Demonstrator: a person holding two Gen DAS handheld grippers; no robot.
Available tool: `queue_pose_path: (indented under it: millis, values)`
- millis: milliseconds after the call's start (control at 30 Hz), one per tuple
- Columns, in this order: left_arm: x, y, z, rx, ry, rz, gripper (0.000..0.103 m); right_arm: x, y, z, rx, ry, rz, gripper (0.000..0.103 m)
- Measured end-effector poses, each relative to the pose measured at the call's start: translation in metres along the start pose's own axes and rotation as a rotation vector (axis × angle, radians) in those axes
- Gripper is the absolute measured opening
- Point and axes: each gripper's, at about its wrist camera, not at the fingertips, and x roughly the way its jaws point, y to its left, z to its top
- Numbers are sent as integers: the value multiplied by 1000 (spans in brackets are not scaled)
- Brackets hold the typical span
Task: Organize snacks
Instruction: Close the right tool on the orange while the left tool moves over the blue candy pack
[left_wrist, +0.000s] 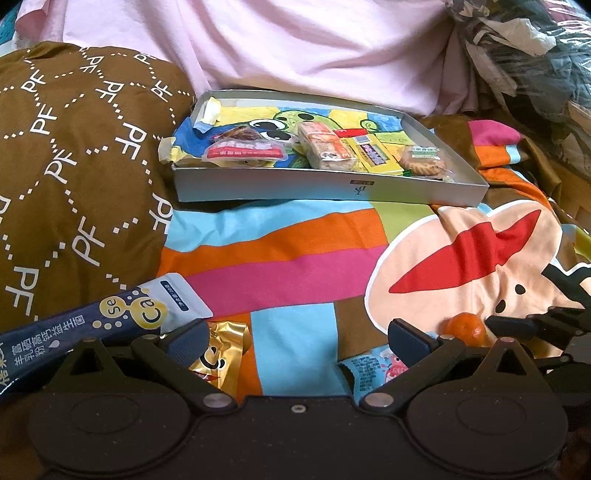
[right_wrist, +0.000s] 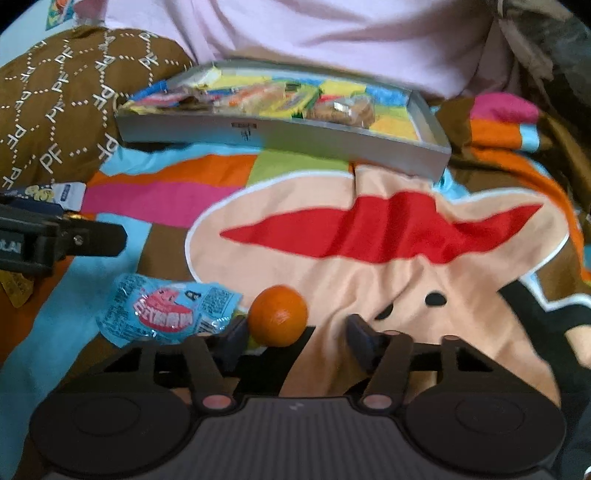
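Seen from the left wrist, the left tool (left_wrist: 297, 334) hangs low over a bright cartoon bedspread (left_wrist: 295, 258), its jaws spread wide with nothing between them. A gold wrapper (left_wrist: 221, 350) lies just inside its left finger, a pale blue packet (left_wrist: 373, 369) just inside its right, and a long dark sachet (left_wrist: 107, 325) runs slantwise off to the left, its white end pointing up toward the middle of the bed. Beyond, well apart from the tool, a shallow grey box (left_wrist: 332, 186) sits on the bed, its long side across the view, already holding several wrapped snacks. A small orange (left_wrist: 466, 329) lies past the left tool's right finger, with the right tool's finger reaching in beside it. Seen from the right wrist, the right tool (right_wrist: 297, 338) stands half open around that orange (right_wrist: 277, 315): the fruit sits off-centre, against or just beside the left finger, while a clear gap remains on the right-hand side, so the pads do not appear to be pressing it from both sides. Being round, the orange has no long axis to line up with. The right hand is plainly the nearer one. The blue packet (right_wrist: 166, 314) lies just left of the fruit, long side across. The box (right_wrist: 280, 134) waits straight ahead, beyond the red mouth printed on the bedspread, so the carry would probably run forward and slightly left.
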Motion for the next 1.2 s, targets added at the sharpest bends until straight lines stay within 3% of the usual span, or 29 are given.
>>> queue_pose_path:
  millis: [67, 133, 167, 500, 767, 1067, 1200]
  values:
    - [0, 0, 0, 4, 1, 0, 102, 0, -1, -1, 15, -1, 9, 53]
    - [0, -1, 0, 6, 1, -1, 102, 0, -1, -1, 15, -3, 10, 39]
    - [0, -1, 0, 8, 2, -3, 102, 0, -1, -1, 14, -5, 8, 38]
    - [-1, -7, -2, 47, -2, -36, 102, -9, -11, -4, 61, -21, 18, 37]
    - [0, -18, -4, 168, -33, -49, 102, -33, -17, -14, 62, -45, 12, 37]
    - [-2, -33, -11, 274, -12, -182, 102, -57, -26, -36, 120, -41, 54, 38]
    - [5, -50, -10, 401, 4, -232, 102, -62, -29, -47, 136, -40, 79, 38]
